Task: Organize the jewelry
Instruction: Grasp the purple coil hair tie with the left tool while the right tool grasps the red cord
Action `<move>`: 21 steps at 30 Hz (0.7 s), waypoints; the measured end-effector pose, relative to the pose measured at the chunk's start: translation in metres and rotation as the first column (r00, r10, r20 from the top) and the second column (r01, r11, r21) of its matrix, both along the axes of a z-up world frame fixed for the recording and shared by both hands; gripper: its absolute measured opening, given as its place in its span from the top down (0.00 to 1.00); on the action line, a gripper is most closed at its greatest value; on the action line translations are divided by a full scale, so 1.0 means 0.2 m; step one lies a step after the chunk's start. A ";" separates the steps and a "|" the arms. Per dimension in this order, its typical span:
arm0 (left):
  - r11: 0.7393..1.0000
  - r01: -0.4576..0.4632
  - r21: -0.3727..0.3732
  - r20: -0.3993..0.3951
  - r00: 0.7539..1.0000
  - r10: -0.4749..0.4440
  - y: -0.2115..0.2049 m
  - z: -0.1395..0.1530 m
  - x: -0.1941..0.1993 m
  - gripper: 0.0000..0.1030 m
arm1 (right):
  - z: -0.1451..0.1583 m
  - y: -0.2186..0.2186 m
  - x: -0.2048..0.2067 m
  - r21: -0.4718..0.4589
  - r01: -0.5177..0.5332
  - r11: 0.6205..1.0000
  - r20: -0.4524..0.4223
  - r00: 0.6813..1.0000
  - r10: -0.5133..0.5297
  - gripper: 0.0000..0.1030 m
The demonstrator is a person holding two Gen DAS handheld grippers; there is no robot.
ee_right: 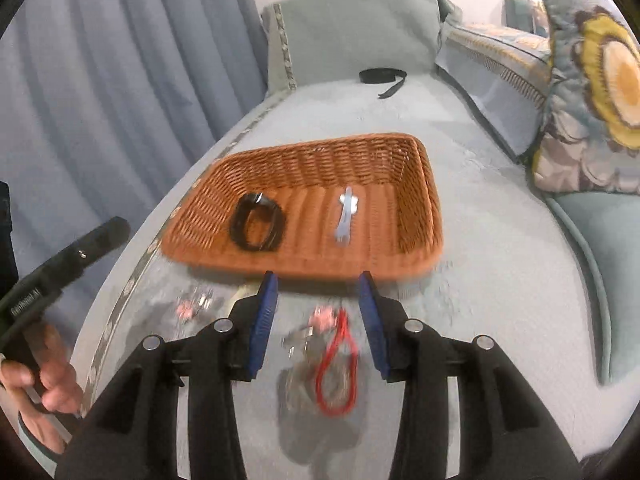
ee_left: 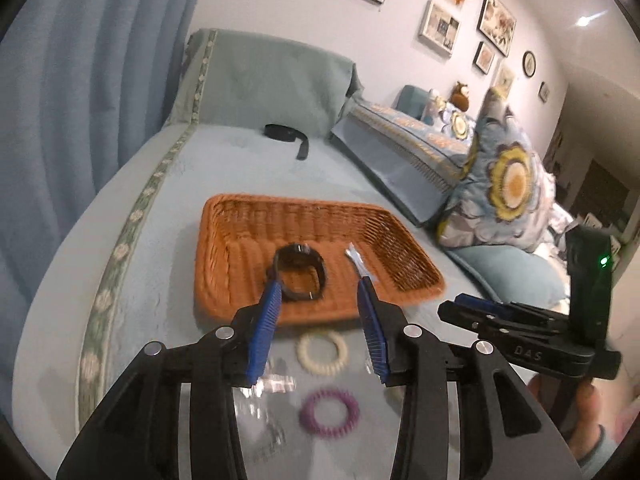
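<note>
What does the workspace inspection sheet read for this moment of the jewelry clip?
Surface: light blue sofa cover, with a clear sheet laid near the camera.
Job's things: wicker basket holding a black watch and a pale hair clip; cream ring, purple ring and red cord lie outside it on the sheet, with small blurred pieces nearby.
Clutter: black strap near the backrest.
Grippers: left tool and right tool both open, nothing between the fingers.
Cables: nothing seen.
Surroundings: blue curtain, flowered cushion, framed pictures.
</note>
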State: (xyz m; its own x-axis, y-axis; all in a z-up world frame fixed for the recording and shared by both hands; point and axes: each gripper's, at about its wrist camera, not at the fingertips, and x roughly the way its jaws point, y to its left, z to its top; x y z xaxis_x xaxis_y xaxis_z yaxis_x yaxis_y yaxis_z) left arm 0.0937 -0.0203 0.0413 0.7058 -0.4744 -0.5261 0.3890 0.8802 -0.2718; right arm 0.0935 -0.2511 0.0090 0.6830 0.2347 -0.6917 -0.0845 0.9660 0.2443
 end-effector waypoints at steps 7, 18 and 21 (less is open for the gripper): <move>0.999 0.019 -0.041 -0.068 0.997 -0.022 0.04 -0.18 -0.18 0.63 | -0.18 0.02 -0.22 -0.025 0.009 1.000 -0.009 1.000 -0.009 0.63; 0.998 0.049 -0.032 -0.204 0.977 -0.055 -0.03 -0.44 -0.12 0.73 | -0.31 0.06 -0.25 -0.078 -0.016 0.997 -0.039 0.999 0.013 0.67; 0.999 0.038 -0.028 -0.211 0.976 -0.043 -0.04 -0.47 -0.09 0.73 | -0.33 0.10 -0.25 -0.100 -0.028 0.995 -0.045 0.999 0.024 0.69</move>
State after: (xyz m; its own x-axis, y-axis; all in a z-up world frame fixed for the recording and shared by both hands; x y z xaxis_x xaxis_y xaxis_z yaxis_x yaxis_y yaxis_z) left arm 0.0750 -0.0284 -0.0525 0.5594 -0.5142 -0.6501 0.3555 0.8574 -0.3722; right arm 0.0442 -0.2303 -0.0564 0.6465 0.1796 -0.7415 -0.1011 0.9835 0.1501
